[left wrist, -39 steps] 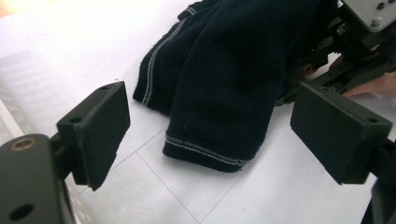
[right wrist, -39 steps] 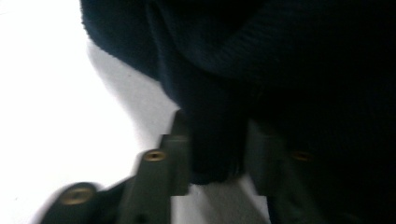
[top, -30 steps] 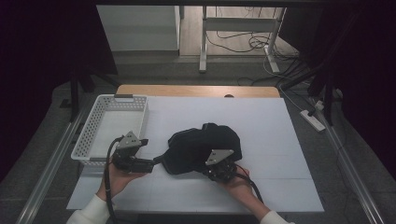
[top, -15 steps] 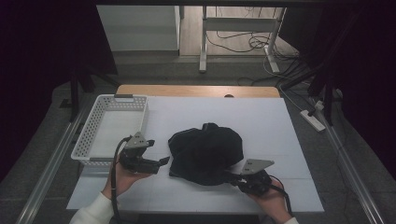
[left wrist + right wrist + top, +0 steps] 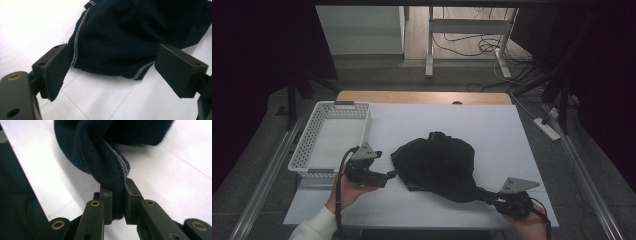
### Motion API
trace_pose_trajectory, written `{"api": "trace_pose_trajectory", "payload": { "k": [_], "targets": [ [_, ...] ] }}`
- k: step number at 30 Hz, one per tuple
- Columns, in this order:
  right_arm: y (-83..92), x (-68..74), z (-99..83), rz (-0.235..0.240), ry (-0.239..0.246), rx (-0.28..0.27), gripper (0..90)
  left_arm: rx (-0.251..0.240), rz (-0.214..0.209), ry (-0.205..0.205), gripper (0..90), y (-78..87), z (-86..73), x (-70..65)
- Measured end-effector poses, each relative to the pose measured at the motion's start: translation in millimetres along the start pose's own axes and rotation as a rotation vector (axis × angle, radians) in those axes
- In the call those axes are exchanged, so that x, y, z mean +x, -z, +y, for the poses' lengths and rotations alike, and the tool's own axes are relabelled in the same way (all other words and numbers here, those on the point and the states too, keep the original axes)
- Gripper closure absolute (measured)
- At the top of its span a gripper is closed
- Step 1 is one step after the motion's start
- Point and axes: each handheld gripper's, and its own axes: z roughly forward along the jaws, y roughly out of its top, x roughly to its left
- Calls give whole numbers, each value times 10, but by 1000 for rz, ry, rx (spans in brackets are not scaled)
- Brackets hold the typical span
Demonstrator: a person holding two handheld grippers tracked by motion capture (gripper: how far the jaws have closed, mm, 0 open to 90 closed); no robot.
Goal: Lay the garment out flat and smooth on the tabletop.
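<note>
A dark navy garment (image 5: 439,162) lies crumpled in the middle of the white table (image 5: 492,125). My right gripper (image 5: 492,197) is shut on a corner of it at the front right, and the cloth stretches from the pile to the jaws. In the right gripper view the bunched garment (image 5: 105,162) with its grey stitched hem is pinched where my right gripper (image 5: 118,202) closes on it. My left gripper (image 5: 388,176) stands open just left of the pile. In the left gripper view the hemmed garment (image 5: 120,37) edge lies just beyond my left gripper (image 5: 120,70), nothing between the pads.
A white slotted basket (image 5: 304,150) stands at the table's left side, close behind my left hand. The table's front edge runs just under both hands. Cables and a power strip (image 5: 547,127) lie on the floor to the right.
My right gripper has pulled a corner of the garment out to the front right, stretching the cloth. The left gripper has stayed beside the pile's left edge.
</note>
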Motion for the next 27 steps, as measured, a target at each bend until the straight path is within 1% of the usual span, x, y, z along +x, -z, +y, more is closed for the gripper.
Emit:
{"api": "trace_pose_trajectory", "payload": {
  "k": [2, 7, 12, 15, 18, 19, 20, 21, 22, 24, 26, 27],
  "targets": [
    [0, -17, -17, 6, 3, -1, 788, 1, 0, 0, 137, -1, -1, -3],
    [-25, -1, -1, 10, 26, 3, 783, 2, 1, -1, 138, -4, -5, -9],
    [-20, -9, -7, 22, 25, 3, 782, 0, 2, 0, 137, 6, -7, -13],
    [-20, -6, 3, 21, 29, -3, 777, 3, 3, 0, 138, 5, -12, -9],
    [-27, -3, 3, 26, 35, -4, 756, 4, 3, 1, 137, 0, -15, -11],
    [-28, 0, 4, 27, 37, -5, 729, 5, 2, 0, 137, -1, -14, -14],
    [-27, 6, 8, 27, 39, -8, 677, 5, 1, -1, 138, -1, -14, -17],
    [-19, 19, 18, 23, 40, -17, 605, 5, 0, 0, 137, -2, -14, -20],
    [1, 39, 38, 11, 36, -31, 525, 3, -3, 3, 137, -2, -13, -22],
    [60, 88, 93, -18, 29, -84, 415, 2, -6, 5, 137, -4, -11, -25],
    [122, 138, 142, -20, 18, -142, 373, 3, -4, 4, 137, -5, -12, -28],
    [147, 167, 164, -12, 14, -165, 364, 3, -5, 4, 137, -4, -13, -28]
  ]
}}
